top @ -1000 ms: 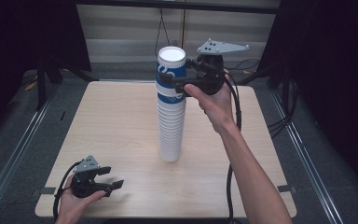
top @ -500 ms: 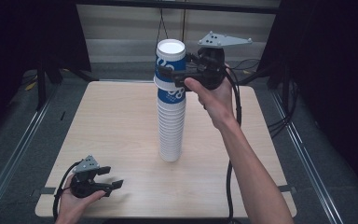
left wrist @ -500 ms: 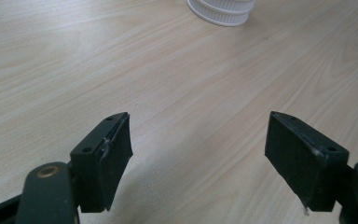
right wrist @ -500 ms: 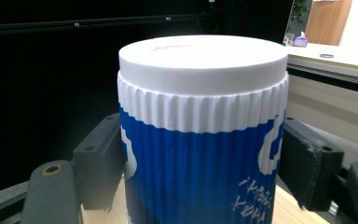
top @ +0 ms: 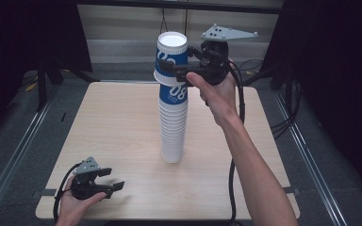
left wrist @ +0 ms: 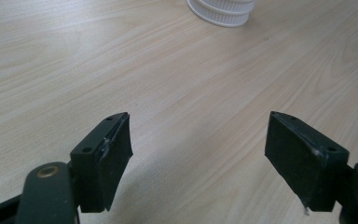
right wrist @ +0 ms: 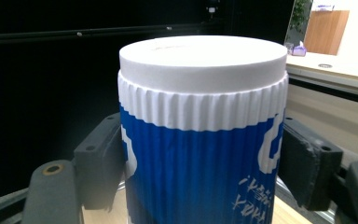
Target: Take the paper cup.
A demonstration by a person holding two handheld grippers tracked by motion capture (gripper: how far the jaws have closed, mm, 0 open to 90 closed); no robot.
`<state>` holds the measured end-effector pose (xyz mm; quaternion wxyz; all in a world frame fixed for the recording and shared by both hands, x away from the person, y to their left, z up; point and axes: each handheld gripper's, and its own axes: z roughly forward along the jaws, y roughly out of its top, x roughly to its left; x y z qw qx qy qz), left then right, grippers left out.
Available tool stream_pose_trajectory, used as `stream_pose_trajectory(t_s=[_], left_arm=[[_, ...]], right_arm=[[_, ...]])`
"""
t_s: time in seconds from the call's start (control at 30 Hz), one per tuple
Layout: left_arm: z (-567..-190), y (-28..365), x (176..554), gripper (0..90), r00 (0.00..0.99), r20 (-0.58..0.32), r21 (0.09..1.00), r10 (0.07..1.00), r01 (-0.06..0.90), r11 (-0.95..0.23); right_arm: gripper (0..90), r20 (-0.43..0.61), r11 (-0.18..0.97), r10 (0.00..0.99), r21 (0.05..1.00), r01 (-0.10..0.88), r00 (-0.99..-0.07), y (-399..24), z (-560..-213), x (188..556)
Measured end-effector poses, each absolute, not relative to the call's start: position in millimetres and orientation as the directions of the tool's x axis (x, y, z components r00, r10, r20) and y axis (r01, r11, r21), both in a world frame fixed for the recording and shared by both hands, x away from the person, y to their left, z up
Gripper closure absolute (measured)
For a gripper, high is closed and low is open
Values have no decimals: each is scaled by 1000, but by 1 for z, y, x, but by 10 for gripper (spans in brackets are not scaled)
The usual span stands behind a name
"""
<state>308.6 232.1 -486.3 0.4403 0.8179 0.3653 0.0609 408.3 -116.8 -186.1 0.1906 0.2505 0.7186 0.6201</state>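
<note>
Right claw [top: 172, 70], its jaws just closing onto the top blue cup [top: 171, 63], lifts it slightly off the stack [top: 172, 125] mid-bench [top: 113, 122], so separation looks underway; left claw [top: 115, 179] rests open.

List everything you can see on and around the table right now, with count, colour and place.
Top cup: one, blue and white, upside down, lifted partly off the stack, between the right claw's jaws.
Cup stack: one column, white, upside down, table centre.
Table: one, light wood, under everything.
Floor rails: two, grey metal, either side of the table.
Right claw: one, black with a grey plate on top, raised, its jaws have just been closing on the top cup.
Left claw: one, black, open, resting at the near left corner.
</note>
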Motion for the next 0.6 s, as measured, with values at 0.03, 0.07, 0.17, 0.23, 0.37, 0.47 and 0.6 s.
stream_pose_trajectory(t_s=[0.03, 0.07, 0.17, 0.23, 0.37, 0.47, 0.6], left_arm=[[-486, 232, 309, 228, 726, -222, 764, 651, 544, -346], [-486, 232, 309, 227, 725, -223, 764, 652, 545, -345], [-486, 232, 309, 227, 726, -222, 763, 651, 545, -347], [-486, 232, 309, 227, 725, -223, 764, 652, 545, -345], [-486, 232, 309, 227, 723, -224, 763, 653, 547, -345], [-487, 231, 309, 227, 724, -223, 762, 653, 547, -346], [-486, 232, 309, 227, 724, -223, 763, 653, 547, -345]], right_arm=[[245, 36, 102, 598, 988, 120, -800, -117, -186, 408], [245, 36, 98, 599, 988, 118, -800, -117, -186, 408], [245, 39, 94, 597, 989, 118, -801, -117, -185, 408], [246, 41, 90, 597, 989, 118, -801, -117, -183, 408], [247, 39, 87, 594, 990, 112, -803, -117, -180, 407], [248, 34, 97, 597, 989, 115, -801, -116, -177, 406], [248, 35, 96, 596, 989, 114, -802, -115, -176, 406]])
